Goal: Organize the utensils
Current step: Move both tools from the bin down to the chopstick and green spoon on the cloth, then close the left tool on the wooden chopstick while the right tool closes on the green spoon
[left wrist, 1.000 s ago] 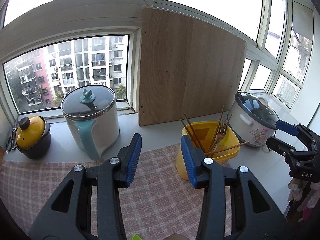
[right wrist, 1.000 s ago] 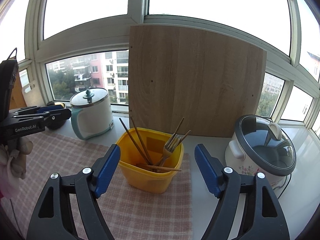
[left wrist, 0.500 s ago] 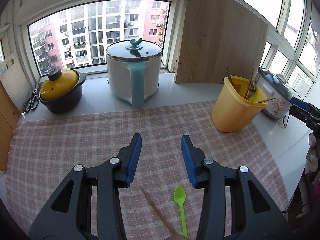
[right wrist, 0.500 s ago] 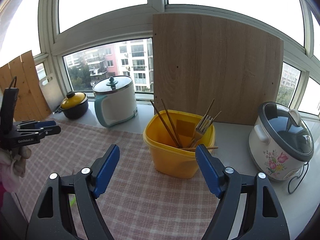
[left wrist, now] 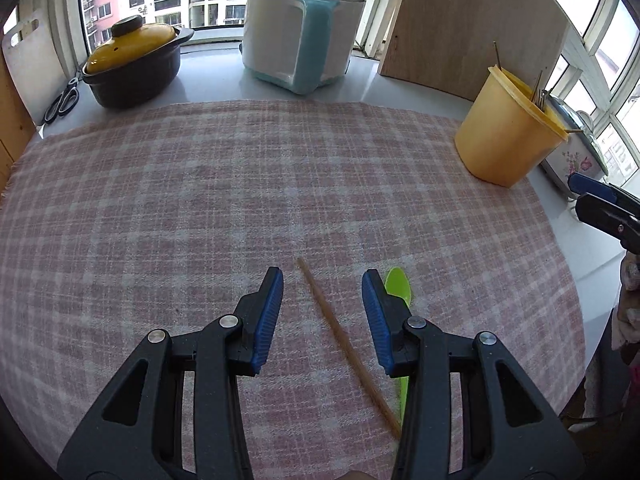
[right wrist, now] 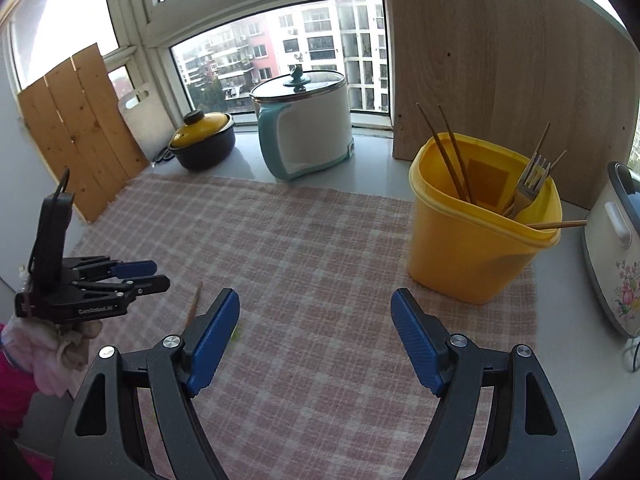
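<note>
A single wooden chopstick (left wrist: 344,344) lies on the pink checked cloth (left wrist: 240,184), and a green plastic spoon (left wrist: 398,286) lies just right of it. My left gripper (left wrist: 322,288) hangs open above them, the chopstick between its fingers and untouched, the spoon partly hidden under the right finger. The yellow utensil tub (right wrist: 476,236) stands at the cloth's far right corner with chopsticks and a fork (right wrist: 528,188) in it. My right gripper (right wrist: 316,308) is open over the cloth in front of the tub, nothing between its fingers. From the right wrist view the left gripper (right wrist: 154,274) shows at the left.
At the back stand a white and teal cooker (left wrist: 300,36), a black pot with a yellow lid (left wrist: 132,68), scissors (left wrist: 62,100) and a leaning wooden board (right wrist: 500,60). A flowered rice cooker (right wrist: 616,256) sits right of the tub. The cloth's near edge meets the counter edge.
Both grippers have tipped downward and sunk toward the cloth. The chopstick and green spoon have come into the left wrist view and now lie between and beside the left fingers.
</note>
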The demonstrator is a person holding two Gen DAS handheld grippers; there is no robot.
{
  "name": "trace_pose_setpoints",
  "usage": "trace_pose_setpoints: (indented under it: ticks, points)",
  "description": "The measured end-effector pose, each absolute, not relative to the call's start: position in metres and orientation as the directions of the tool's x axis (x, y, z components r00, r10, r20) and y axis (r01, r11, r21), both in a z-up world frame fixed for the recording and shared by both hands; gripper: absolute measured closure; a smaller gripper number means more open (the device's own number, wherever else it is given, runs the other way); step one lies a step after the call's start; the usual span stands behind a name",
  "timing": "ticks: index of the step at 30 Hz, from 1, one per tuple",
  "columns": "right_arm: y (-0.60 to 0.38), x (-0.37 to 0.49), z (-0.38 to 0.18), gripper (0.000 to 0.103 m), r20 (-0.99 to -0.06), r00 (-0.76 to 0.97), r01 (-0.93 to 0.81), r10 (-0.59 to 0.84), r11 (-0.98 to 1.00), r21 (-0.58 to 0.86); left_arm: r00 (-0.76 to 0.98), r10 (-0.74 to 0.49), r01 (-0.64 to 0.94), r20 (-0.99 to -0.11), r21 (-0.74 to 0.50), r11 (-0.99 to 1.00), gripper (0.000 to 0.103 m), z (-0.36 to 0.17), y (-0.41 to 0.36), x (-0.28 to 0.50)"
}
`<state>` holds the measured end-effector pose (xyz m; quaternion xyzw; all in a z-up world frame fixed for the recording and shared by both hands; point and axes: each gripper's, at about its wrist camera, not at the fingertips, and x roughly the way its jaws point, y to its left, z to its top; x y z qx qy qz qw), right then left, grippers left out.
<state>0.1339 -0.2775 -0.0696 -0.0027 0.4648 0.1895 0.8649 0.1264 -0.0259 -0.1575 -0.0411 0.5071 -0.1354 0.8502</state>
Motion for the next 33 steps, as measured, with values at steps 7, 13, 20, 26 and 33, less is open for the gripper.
trace_pose_setpoints:
  ticks: [7,13,20,26,33]
  points:
    - [-0.246,0.143,-0.111,0.039,-0.854,0.325,-0.332,0.407,0.894,0.300,0.401,-0.270,0.185,-0.876,-0.211,0.960,0.062,-0.180,-0.030,0.120]
    - [-0.235,0.156,-0.147,0.060,-0.856,0.200,-0.240,0.477,0.871,0.430,0.375,-0.267,0.189,-0.888,-0.209,0.959,0.062,-0.193,-0.035,0.116]
    - [-0.214,0.164,-0.171,0.075,-0.865,0.134,-0.205,0.484,0.867,0.454,0.361,-0.254,0.208,-0.897,-0.188,0.960,0.064,-0.203,-0.044,0.115]
    - [-0.193,0.166,-0.175,0.080,-0.885,0.132,-0.239,0.447,0.880,0.410,0.384,-0.225,0.215,-0.896,-0.150,0.965,0.073,-0.206,-0.049,0.115]
    - [-0.174,0.167,-0.185,0.086,-0.916,0.119,-0.275,0.382,0.900,0.339,0.407,-0.216,0.222,-0.887,-0.134,0.966,0.090,-0.206,-0.044,0.114]
